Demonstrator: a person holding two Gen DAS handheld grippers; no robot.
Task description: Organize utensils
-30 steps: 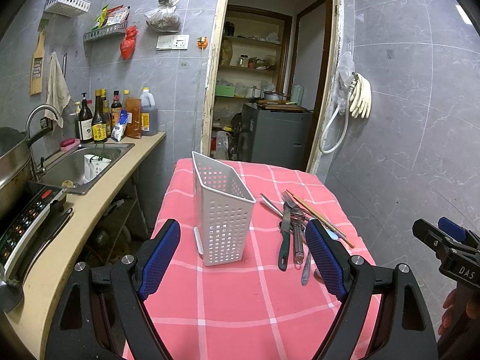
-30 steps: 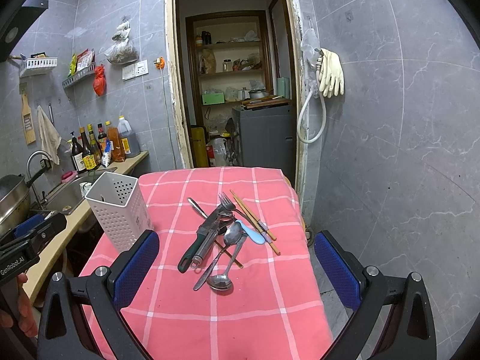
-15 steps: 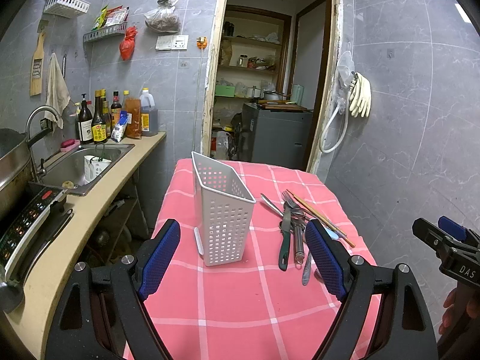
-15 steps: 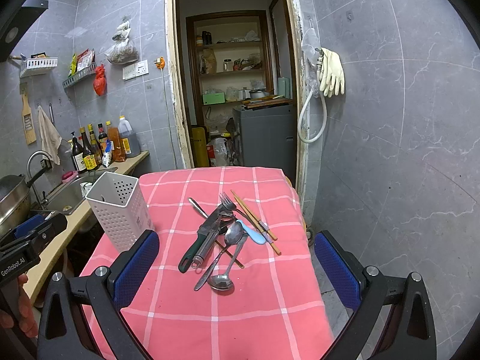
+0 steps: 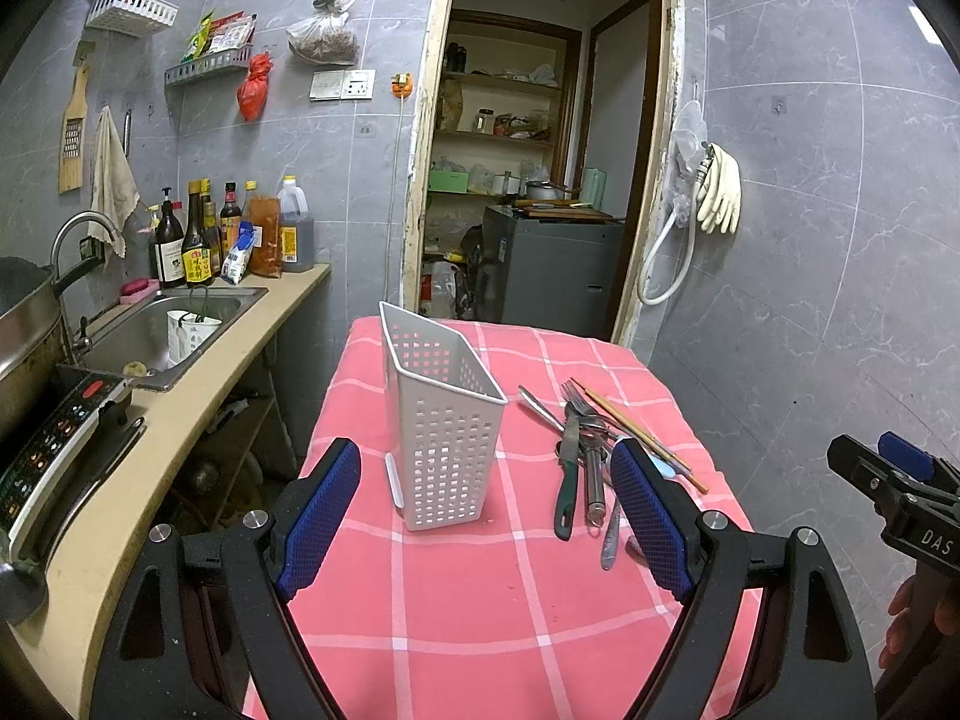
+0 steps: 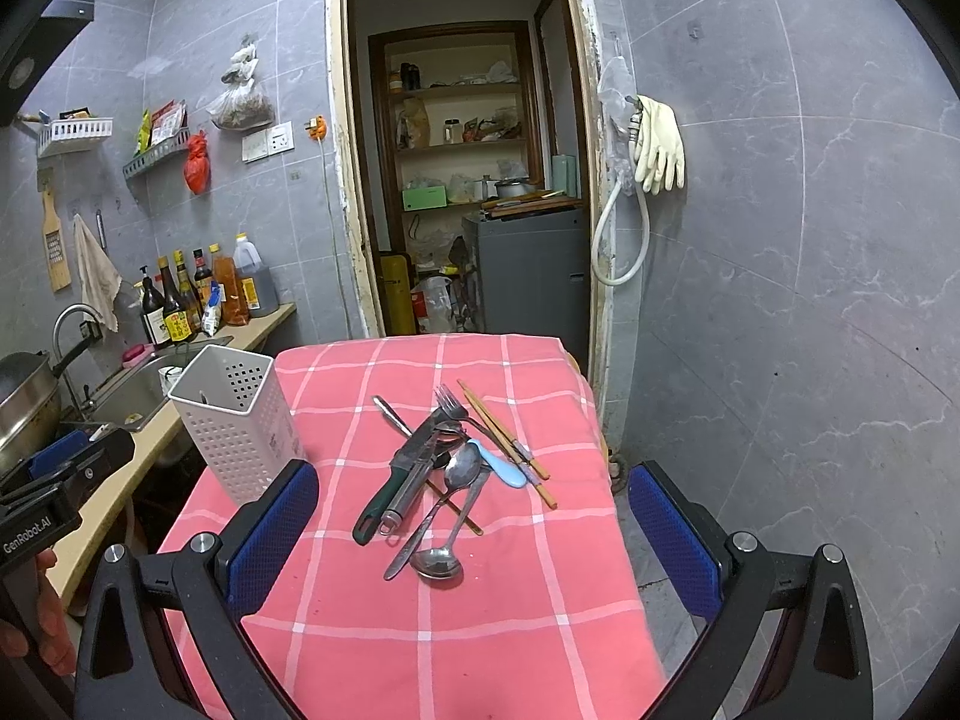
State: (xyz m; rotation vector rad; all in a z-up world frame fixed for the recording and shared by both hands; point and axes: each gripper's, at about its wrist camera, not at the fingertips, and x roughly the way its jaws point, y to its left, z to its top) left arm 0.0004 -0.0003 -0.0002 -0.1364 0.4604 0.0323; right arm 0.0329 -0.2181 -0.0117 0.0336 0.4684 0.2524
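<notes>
While both grippers hang short of the near edge of the desk (image 6: 480, 630), nothing has yet been taken up. Left gripper (image 5: 486, 516): fingers spread wide, empty, aimed at the white perforated holder (image 5: 447, 420), which stands upright on the left half of the pink checked cloth. Right gripper (image 6: 474, 528): fingers likewise wide and empty, facing the utensil pile (image 6: 450, 462) to the right of the holder and apart from it.

Pile contents, as far as can be told: a green-handled knife (image 6: 390, 492), a steel spoon (image 6: 447, 540) nearest the camera, a fork (image 6: 456, 411), a pale blue spoon (image 6: 501, 468), and wooden chopsticks (image 6: 507, 441) along the right side. Pieces cross and overlap one another.

Assessment: items are stiff and light; polished steel is likely slippery and lies flat on soft cloth, so a pinch across a handle near its free end is advisable. The near spoon looks least entangled. The holder appears light and may tip if struck; it looks empty, though its floor is not visible.
</notes>
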